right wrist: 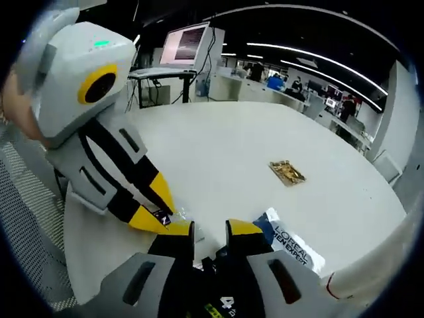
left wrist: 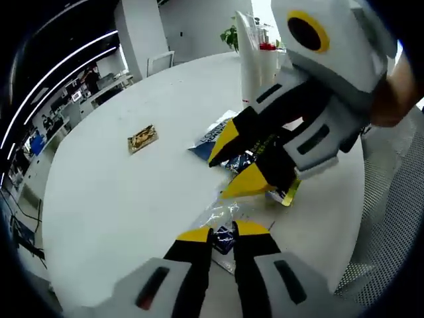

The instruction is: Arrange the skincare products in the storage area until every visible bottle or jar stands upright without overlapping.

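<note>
On the white round table point(left wrist: 106, 199), my left gripper point(left wrist: 224, 232) is shut on a crinkled clear wrapper with a dark blue sachet point(left wrist: 224, 240) inside. My right gripper point(left wrist: 240, 162) reaches in from the upper right, jaws closed around a dark packet point(left wrist: 244, 161) from the same pile. Under it lies a blue L'Oreal packet point(left wrist: 213, 137). In the right gripper view the right gripper point(right wrist: 211, 230) holds the black printed packet point(right wrist: 222, 305), the left gripper point(right wrist: 159, 209) pinches beside it, and the L'Oreal packet point(right wrist: 290, 246) lies just to the right.
A small gold sachet point(left wrist: 142, 138) point(right wrist: 287, 172) lies alone further out on the table. A tall white tube point(left wrist: 255, 66) stands at the table's far side. A mesh chair point(left wrist: 397, 212) sits at the table's edge. Desks and monitors fill the room behind.
</note>
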Demonstrator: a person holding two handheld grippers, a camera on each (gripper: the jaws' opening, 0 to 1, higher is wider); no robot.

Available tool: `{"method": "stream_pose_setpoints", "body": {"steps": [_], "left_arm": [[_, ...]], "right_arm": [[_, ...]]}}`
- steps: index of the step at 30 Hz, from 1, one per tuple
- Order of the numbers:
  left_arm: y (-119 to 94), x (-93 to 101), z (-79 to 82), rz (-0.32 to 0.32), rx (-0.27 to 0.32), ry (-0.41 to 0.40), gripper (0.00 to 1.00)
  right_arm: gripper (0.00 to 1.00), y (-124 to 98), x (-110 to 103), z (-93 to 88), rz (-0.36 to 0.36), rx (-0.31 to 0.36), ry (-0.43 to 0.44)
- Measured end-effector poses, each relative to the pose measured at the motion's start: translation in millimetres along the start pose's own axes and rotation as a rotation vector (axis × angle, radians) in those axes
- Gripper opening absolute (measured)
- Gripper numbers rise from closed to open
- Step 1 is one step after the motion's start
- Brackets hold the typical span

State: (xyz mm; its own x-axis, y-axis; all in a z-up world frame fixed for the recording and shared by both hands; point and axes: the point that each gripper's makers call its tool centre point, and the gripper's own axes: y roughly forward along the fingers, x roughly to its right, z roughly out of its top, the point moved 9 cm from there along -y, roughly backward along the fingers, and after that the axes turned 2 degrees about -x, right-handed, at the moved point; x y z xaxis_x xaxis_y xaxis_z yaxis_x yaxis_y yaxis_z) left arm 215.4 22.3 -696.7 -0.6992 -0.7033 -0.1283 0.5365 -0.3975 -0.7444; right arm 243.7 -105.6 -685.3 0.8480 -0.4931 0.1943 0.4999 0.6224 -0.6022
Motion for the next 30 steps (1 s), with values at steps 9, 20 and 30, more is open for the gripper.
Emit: {"method": "stream_pose_setpoints", "body": {"steps": [9, 20, 30], "left_arm": [[0, 0.2, 1.1, 0.004, -0.006, -0.010, 0.16], [1, -1.9, 2.5, 0.010, -0.017, -0.079, 0.18], [1, 0.0, 4.2, 0.018, -0.024, -0.095, 0.24]], "right_arm": [[0.18, -10, -10, -10.7, 0.021, -0.040, -0.023], [0.18, -25, -13, -14.4, 0.036, -0.047, 0.014], [0.17, -30, -12, -17.9, 0.028, -0.053, 0.021]]}}
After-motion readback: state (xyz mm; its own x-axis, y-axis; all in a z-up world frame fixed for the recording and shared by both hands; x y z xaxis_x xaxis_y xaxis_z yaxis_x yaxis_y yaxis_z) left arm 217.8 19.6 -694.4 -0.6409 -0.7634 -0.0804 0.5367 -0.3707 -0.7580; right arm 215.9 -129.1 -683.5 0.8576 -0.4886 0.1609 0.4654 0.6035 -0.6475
